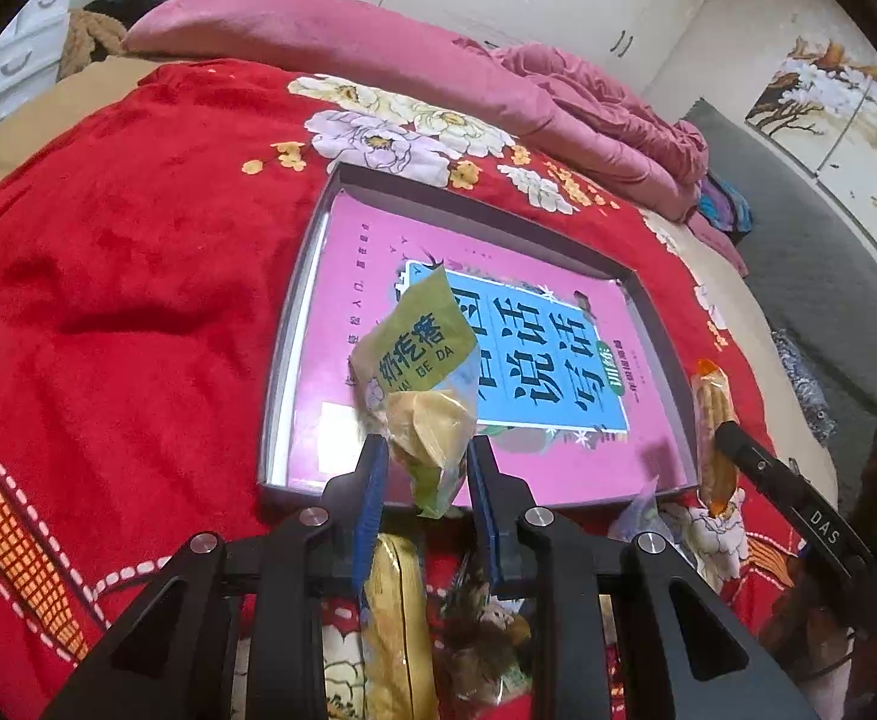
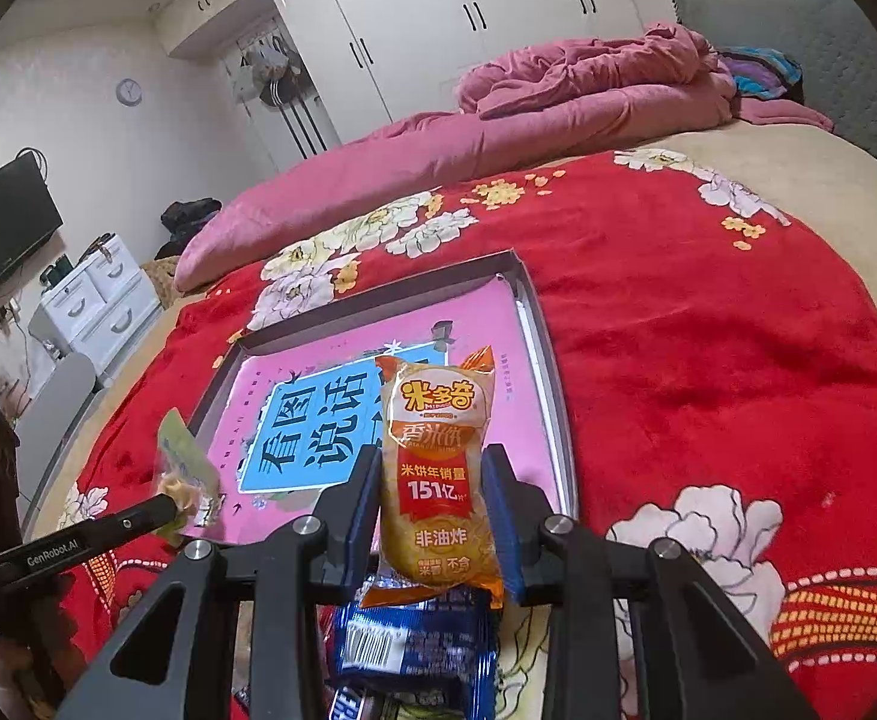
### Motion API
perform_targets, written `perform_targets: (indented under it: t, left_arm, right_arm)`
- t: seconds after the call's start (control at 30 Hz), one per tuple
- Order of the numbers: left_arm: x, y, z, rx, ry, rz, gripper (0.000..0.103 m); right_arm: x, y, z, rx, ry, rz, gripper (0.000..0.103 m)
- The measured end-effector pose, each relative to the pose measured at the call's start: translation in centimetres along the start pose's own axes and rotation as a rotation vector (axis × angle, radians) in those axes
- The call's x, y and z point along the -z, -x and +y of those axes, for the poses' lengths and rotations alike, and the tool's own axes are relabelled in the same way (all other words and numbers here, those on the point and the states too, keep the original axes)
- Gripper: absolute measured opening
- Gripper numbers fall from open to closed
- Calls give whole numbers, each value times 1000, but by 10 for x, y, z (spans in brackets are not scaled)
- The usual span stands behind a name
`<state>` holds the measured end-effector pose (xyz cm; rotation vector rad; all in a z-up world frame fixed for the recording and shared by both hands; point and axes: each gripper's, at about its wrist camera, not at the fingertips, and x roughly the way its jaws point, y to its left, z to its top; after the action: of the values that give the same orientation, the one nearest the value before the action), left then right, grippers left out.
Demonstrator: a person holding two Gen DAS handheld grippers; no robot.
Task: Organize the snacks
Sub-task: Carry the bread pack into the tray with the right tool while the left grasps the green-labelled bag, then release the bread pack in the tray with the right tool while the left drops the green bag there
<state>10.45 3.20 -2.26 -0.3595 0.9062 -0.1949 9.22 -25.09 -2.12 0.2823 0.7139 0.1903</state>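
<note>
Nearest your lenses lie the snacks not yet sorted: a blue wrapper with a barcode (image 2: 414, 648) under the right gripper, and a yellow packet (image 1: 399, 618) beside a crumpled one under the left, all on the red floral blanket (image 1: 138, 276). Just beyond, your left gripper (image 1: 426, 468) is closed on the lower end of a green-labelled pastry packet (image 1: 423, 378), which stands up between the blue pads; your right gripper (image 2: 435, 516) is pinched on the sides of an orange rice-cracker packet (image 2: 435, 474), also upright. Both packets hang at the near rim of the shallow grey box (image 1: 294, 324), whose floor is covered by a pink book (image 1: 366, 252). The step in hand appears to be carrying both snacks to the box; the next move would call for advancing each past the near wall, lowering, then parting the jaws so the packets lie flat and apart. Farther off, a pink quilt (image 2: 426, 150) lies heaped before white wardrobes (image 2: 438, 12). The loose snacks are cut off by the frame and the gripper bodies; their count and labels cannot be made out.
</note>
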Motion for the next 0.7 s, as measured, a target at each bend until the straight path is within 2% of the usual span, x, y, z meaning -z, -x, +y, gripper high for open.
perform_targets:
  t: [0.7]
  left_arm:
    - [-8, -30, 4, -48, -7, 31, 27]
  right_arm:
    - [-6, -38, -5, 57, 25, 50, 35]
